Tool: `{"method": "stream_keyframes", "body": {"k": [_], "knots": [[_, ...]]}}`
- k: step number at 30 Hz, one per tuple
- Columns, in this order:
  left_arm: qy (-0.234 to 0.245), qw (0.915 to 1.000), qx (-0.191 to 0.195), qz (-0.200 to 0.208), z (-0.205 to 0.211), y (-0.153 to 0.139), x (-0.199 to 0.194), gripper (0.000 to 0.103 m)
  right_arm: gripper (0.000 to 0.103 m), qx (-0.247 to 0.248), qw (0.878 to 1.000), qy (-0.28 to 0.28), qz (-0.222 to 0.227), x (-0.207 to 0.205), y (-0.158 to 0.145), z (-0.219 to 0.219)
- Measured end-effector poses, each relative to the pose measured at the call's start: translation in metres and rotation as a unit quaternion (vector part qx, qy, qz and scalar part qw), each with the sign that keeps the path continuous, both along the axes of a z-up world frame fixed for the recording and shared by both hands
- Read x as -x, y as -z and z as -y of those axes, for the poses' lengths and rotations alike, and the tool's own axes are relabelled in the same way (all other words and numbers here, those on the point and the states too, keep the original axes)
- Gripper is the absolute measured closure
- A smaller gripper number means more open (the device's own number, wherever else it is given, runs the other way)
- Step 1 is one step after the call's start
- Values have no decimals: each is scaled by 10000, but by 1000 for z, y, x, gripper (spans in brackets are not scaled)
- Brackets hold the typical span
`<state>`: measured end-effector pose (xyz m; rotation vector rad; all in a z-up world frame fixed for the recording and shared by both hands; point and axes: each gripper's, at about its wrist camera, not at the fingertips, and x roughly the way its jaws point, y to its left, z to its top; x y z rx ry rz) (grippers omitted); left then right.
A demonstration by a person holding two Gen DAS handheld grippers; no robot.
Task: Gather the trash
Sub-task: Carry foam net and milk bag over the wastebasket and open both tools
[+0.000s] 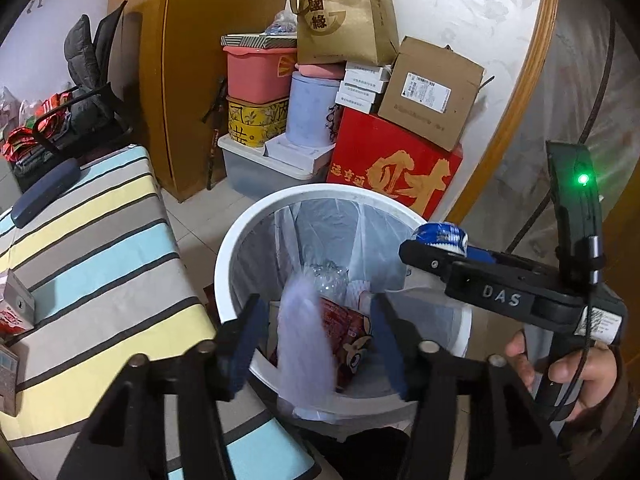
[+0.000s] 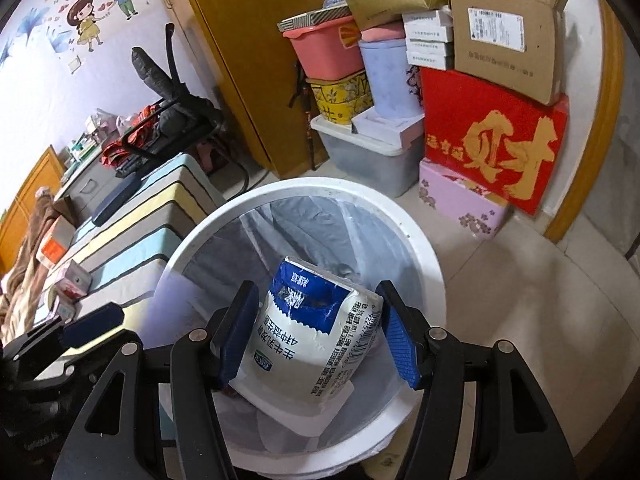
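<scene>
A white trash bin (image 1: pixel 230 264) with a clear liner stands on the floor and holds wrappers and crumpled plastic. My left gripper (image 1: pixel 318 340) is open above it, and a blurred pale piece of trash (image 1: pixel 306 344) is between the fingers, apart from both pads, over the bin. My right gripper (image 2: pixel 318 340) is shut on a blue and white milk pouch (image 2: pixel 312 336) and holds it over the bin (image 2: pixel 424 248). The right gripper also shows in the left wrist view (image 1: pixel 436 246) at the bin's right rim, with the pouch (image 1: pixel 440 234) in it.
A table with a striped cloth (image 1: pixel 92 248) stands left of the bin, with small cartons (image 1: pixel 14 308) and a dark case (image 1: pixel 44 192) on it. Stacked boxes (image 1: pixel 394 168) and tubs (image 1: pixel 258 76) fill the corner behind. A chair (image 1: pixel 92 92) stands at the back left.
</scene>
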<state>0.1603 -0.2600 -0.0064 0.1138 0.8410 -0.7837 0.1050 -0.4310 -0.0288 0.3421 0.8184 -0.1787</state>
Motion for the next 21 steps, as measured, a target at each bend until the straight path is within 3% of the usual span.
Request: {"method": "stream_keyframes", "body": {"k": [7, 21], "knots": [[-79, 9999, 71, -2, -7, -3, -2, 42, 36, 108, 9999, -27, 127, 2, -5, -4], [-316, 9991, 143, 224, -38, -16, 5, 42, 36, 76, 9995, -57, 288, 2, -15, -22]]}}
